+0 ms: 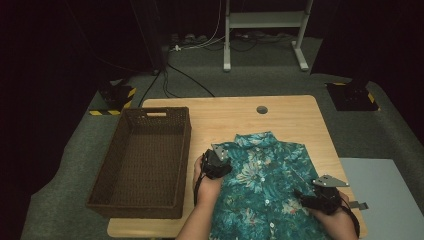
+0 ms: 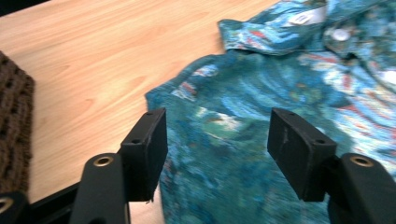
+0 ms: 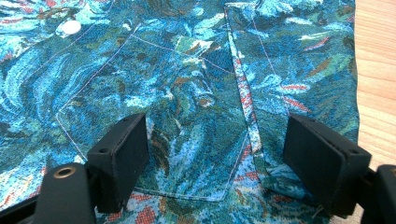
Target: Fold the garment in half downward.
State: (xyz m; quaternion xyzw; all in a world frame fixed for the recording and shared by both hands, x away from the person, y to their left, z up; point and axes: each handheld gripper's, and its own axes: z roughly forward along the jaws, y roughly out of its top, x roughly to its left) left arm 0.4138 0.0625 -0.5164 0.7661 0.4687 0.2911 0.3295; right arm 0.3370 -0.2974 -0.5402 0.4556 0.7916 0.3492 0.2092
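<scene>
Dark surroundings frame a light wooden counter [image 1: 280, 120] standing on grey carpet, with cables and a white stand leg at 12 o'clock beyond it. Counter contents: a brown woven basket [image 1: 142, 162], empty, at 9 o'clock, and a teal floral shirt [image 1: 265, 185] laid flat, buttoned front up, from the centre toward 6 o'clock, collar pointing to 12 o'clock.

Left gripper [image 1: 216, 163]: positioned over the shirt's shoulder edge on the basket side, at about 10 o'clock of the garment. In the left gripper view the jaws stand wide apart, nothing between them, cloth beneath and bare wood beside the nearer jaw.

Right gripper [image 1: 320, 199]: positioned at the shirt's opposite side, about 4 o'clock of the garment. In the right gripper view the jaws are likewise spread, straddling the chest pocket [image 3: 159, 116] and a vertical seam [image 3: 245, 102]; no fabric is pinched.

Assessment: the work in hand appears to be folding the shirt, presumably for the basket, and no grasp has yet been taken.

Recommendations for the grasp:
- Lower each gripper so one jaw slides under the cloth edge; closing from above onto flat fabric risks a slip or a bunched pinch.
- Take the right hold at the outer edge, not the pocket, to lift one layer cleanly.
- Close both at matching heights so the fold line runs straight.
- Avoid the buttons [image 3: 71, 27].
</scene>
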